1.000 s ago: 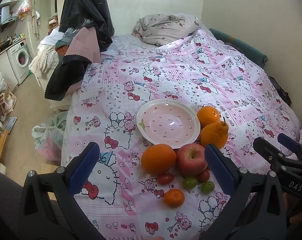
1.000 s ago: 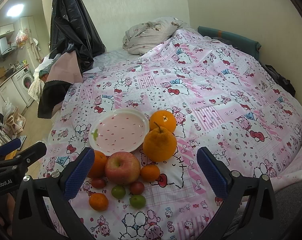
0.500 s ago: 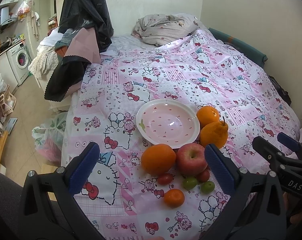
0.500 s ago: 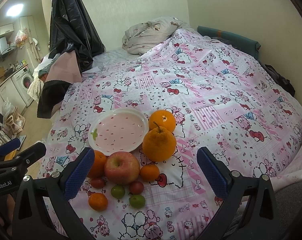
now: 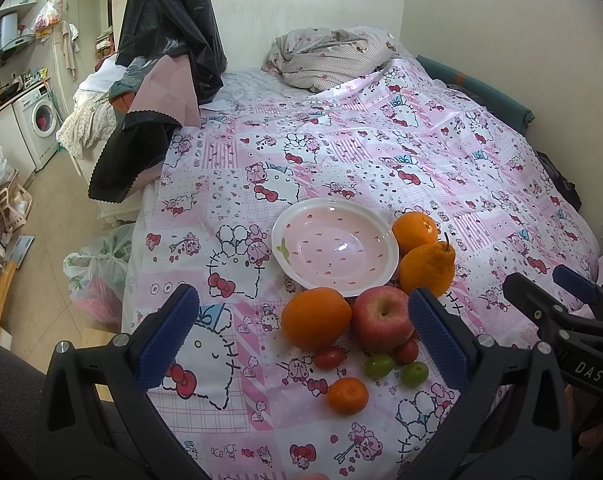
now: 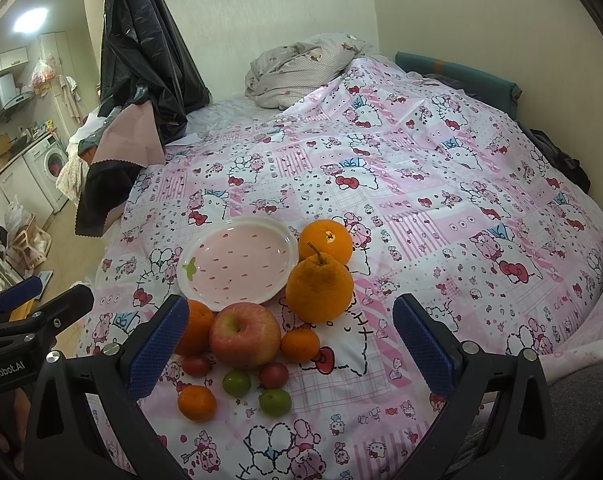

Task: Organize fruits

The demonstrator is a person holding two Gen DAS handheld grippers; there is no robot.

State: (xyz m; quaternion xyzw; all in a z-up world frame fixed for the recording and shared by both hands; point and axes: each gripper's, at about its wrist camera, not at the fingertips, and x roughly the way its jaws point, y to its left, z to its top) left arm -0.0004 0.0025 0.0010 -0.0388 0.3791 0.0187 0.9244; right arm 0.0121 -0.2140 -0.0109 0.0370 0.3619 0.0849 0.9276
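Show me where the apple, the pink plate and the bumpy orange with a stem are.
apple (image 6: 245, 334): right wrist view, on its red front.
pink plate (image 6: 237, 266): right wrist view, on its bare inner surface.
bumpy orange with a stem (image 6: 319, 286): right wrist view, on its body.

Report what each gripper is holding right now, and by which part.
Nothing is held. The left gripper and right gripper are both open with nothing between their fingers; the apple and other fruit lie on the bedsheet.

The round pink-and-white strawberry-print plate (image 5: 335, 252) looks glazed and glossy, while the pink cartoon-print bedsheet (image 5: 341, 152) beneath is smooth cloth with a faint sheen. The red apple (image 6: 245, 334) is smooth-skinned, the knobbed orange citrus (image 6: 319, 286) pebbled and matt. The black crumpled plastic sheet (image 5: 169, 20) hanging behind shines.
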